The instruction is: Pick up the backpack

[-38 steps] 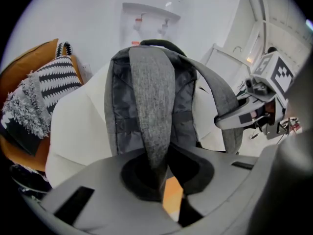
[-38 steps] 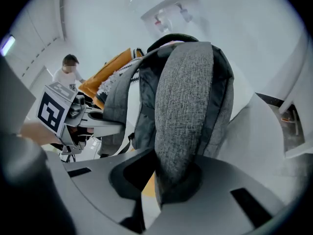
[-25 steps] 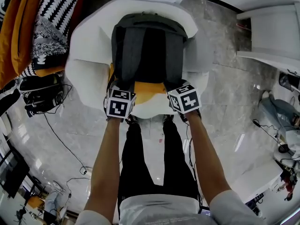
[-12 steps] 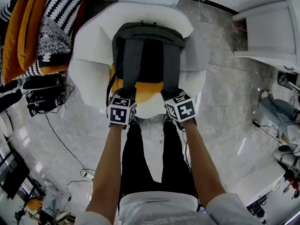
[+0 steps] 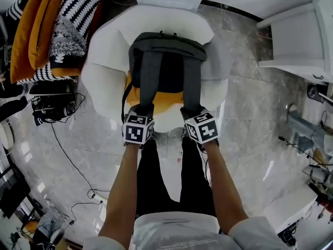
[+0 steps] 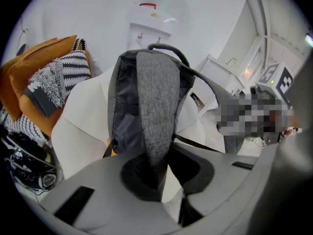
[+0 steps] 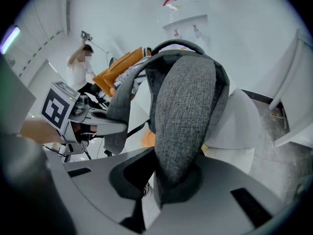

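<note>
A dark grey backpack (image 5: 165, 61) rests on a white armchair (image 5: 106, 51), straps toward me, over an orange cushion (image 5: 161, 100). My left gripper (image 5: 139, 113) is shut on the left shoulder strap (image 5: 150, 77); its own view shows the grey strap (image 6: 156, 116) pinched between the jaws. My right gripper (image 5: 193, 114) is shut on the right shoulder strap (image 5: 191, 79), and the right gripper view shows that strap (image 7: 183, 126) clamped in the jaws. Both straps run taut up to the pack's top handle (image 6: 164, 48).
Orange and striped cushions (image 5: 47, 30) lie at the left beside cables and black gear (image 5: 49, 105) on the marble floor. A white cabinet (image 5: 299, 35) stands at the right. My legs (image 5: 171, 176) are just in front of the chair. A water dispenser (image 6: 156, 9) stands behind it.
Both grippers have drawn back toward me and risen with the straps in them; the straps are pulled longer and the pack's lower end has lifted off the seat slightly.
</note>
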Available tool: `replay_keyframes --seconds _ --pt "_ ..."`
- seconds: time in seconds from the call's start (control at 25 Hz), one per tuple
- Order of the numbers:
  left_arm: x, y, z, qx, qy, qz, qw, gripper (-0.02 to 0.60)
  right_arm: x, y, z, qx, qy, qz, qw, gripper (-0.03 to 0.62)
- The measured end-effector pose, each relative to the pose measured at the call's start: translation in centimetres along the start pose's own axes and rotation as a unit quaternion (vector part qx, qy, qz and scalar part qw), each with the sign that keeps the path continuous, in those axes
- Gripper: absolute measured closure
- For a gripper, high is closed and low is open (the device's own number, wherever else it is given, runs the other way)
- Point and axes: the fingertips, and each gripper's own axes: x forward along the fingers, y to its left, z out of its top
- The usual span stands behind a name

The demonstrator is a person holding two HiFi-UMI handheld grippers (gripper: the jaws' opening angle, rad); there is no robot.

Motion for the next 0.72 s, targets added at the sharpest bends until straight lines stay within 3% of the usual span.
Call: replay_keyframes --seconds 0.72 --pt "-5.5 -2.4 -1.2 0.002 -0.013 -0.015 0.9998 0.522 -5.3 3.9 -0.6 -0.021 0.003 0.007 1.0 0.56"
